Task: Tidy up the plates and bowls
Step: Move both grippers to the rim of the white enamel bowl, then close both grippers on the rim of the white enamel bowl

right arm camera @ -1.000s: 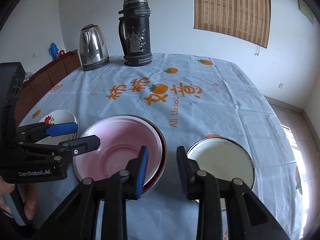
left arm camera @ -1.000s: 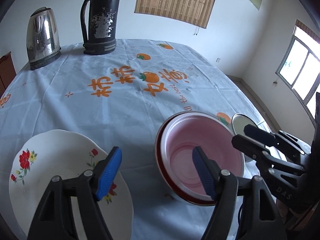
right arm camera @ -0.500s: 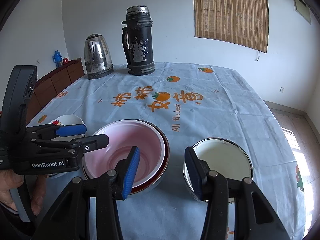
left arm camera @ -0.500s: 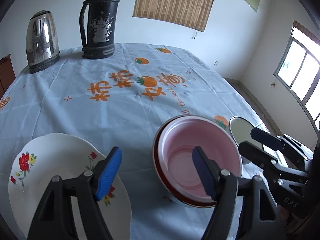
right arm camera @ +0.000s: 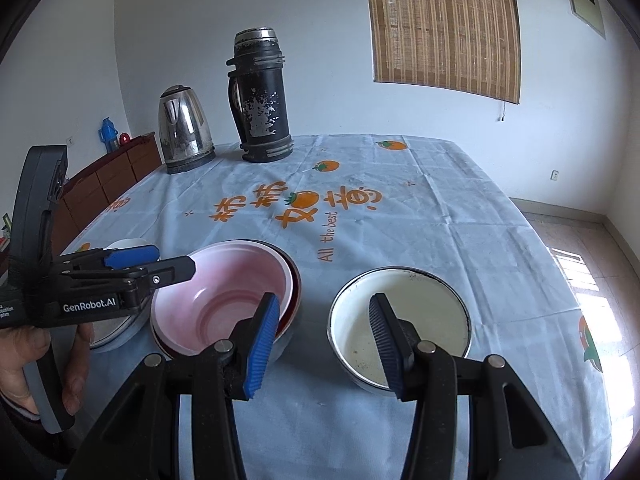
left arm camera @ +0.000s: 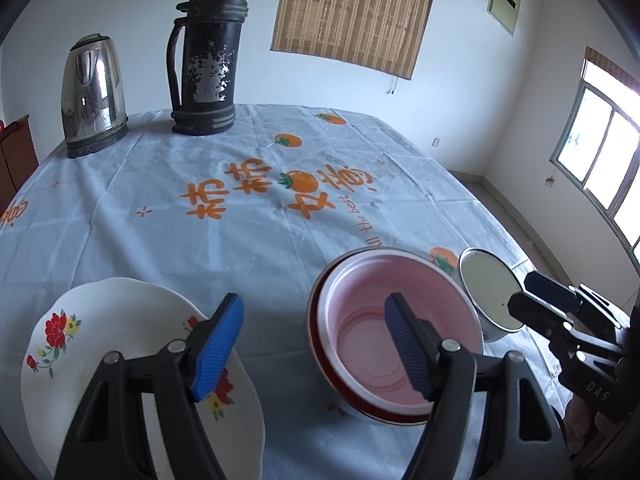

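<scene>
Left tongs: our left tongs (left arm camera: 316, 344) hang released at the bottom of the left wrist view, blue pads spread wide with nothing between them; in the right wrist view we see them side-on at the left edge (right arm camera: 160, 264), a hand (right arm camera: 40, 364) around the grip.
Right tongs: our right tongs (right arm camera: 324, 344) sit low centre in their own view, parted and empty — they straddle the bare gap between two bowls, touching neither.
Pink bowl: the pink bowl (left arm camera: 400, 320) nests inside a red-rimmed bowl (left arm camera: 316, 340) in the lower middle of the left wrist view; in the right wrist view the pair (right arm camera: 224, 292) lies lower left of centre.
White bowl: the white enamel bowl (right arm camera: 400, 316) stands lower right of centre, just beside the nested pair but apart from it.
Flowered plate: the flowered plate (left arm camera: 100, 340) fills the lower left of the left wrist view, partly behind the left pad.
Steel dish: a shallow metal dish (right arm camera: 112, 328) lies under the left tongs in the right wrist view, mostly hidden.
Bench: the bench (left arm camera: 200, 248) wears a pale blue cloth with orange print.
Far end: a steel kettle (left arm camera: 94, 92) and a tall black flask (left arm camera: 208, 52) stand side by side, upper left — well apart from the bowls.
Background: a bamboo blind (right arm camera: 444, 24) hangs upper right; a brown cabinet (right arm camera: 108, 176) lines the left wall.
</scene>
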